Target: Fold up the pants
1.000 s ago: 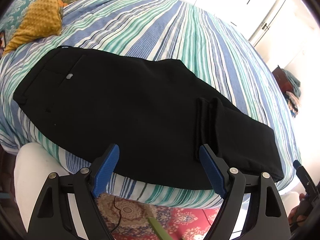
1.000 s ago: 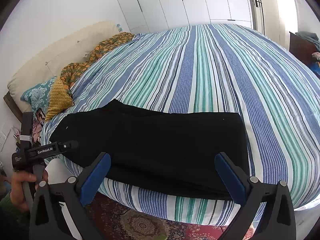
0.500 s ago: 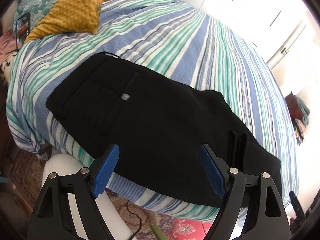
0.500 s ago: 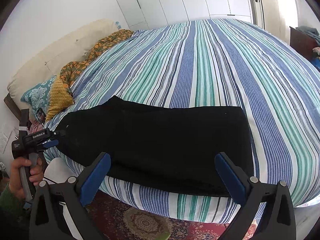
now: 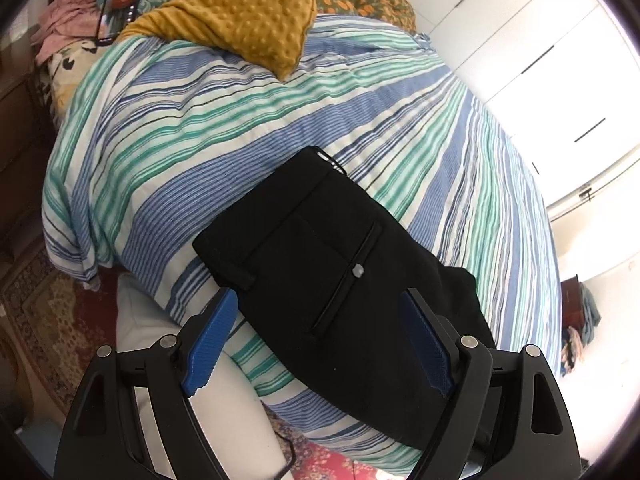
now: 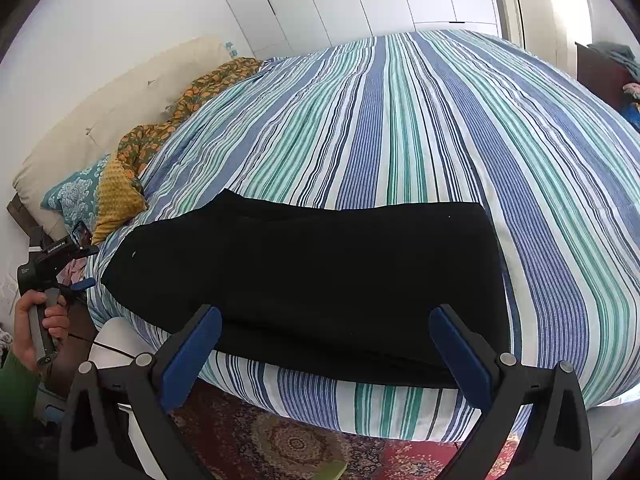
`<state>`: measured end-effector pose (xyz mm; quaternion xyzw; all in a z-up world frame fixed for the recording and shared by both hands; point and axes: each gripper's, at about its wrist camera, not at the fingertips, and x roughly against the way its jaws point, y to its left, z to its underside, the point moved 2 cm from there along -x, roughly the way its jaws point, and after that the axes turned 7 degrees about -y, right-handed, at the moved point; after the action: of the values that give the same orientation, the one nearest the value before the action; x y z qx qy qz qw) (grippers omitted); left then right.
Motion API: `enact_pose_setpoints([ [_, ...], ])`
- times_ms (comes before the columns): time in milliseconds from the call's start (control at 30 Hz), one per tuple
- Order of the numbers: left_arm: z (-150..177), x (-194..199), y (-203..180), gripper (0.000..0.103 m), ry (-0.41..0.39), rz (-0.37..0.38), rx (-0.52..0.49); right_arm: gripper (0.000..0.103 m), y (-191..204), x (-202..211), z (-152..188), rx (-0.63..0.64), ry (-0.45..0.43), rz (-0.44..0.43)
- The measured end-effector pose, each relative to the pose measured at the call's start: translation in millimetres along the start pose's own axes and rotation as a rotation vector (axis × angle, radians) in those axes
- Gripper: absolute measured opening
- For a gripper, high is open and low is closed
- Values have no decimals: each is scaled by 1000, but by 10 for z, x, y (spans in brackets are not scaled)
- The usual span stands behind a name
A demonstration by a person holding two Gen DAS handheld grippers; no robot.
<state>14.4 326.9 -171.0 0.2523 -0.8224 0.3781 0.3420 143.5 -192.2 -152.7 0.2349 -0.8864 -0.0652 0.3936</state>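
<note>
Both tongs stand spread wide with nothing between their blue pads. Left tongs (image 5: 320, 344) hang over the waistband end of the black pants (image 5: 340, 280), low in the left wrist view; whether they touch the cloth I cannot tell, the fisheye view flattens the gap. Right tongs (image 6: 324, 354) sit at the bottom of the right wrist view, above the near edge of the bed (image 6: 440, 140), the pants (image 6: 312, 280) just beyond the pads.

The pants lie flat along the bed's near edge on the striped blue, green and white cover, back pocket and 1 pale button (image 5: 357, 270) facing up. At the far left of the right wrist view a hand (image 6: 38, 320) in a green sleeve grips the handle of the left tongs. A mustard pillow (image 5: 244, 12) lies at the top of the left wrist view, a phone (image 5: 118, 4) at its left. A patterned red rug (image 6: 280, 440) covers the floor below the bed.
</note>
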Motion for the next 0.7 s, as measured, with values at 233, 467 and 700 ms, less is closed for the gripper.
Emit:
enact_pose_setpoints([
  [233,36,-49,50,85,19,-27,-32,103,3,6,8,0,1,1],
  [467,-290,-206,245,85,-6,40,41,103,6,23,1,2,0,4],
  [700,-499,-773,218,86,110,63,-59,103,12,1,39,0,18,4],
])
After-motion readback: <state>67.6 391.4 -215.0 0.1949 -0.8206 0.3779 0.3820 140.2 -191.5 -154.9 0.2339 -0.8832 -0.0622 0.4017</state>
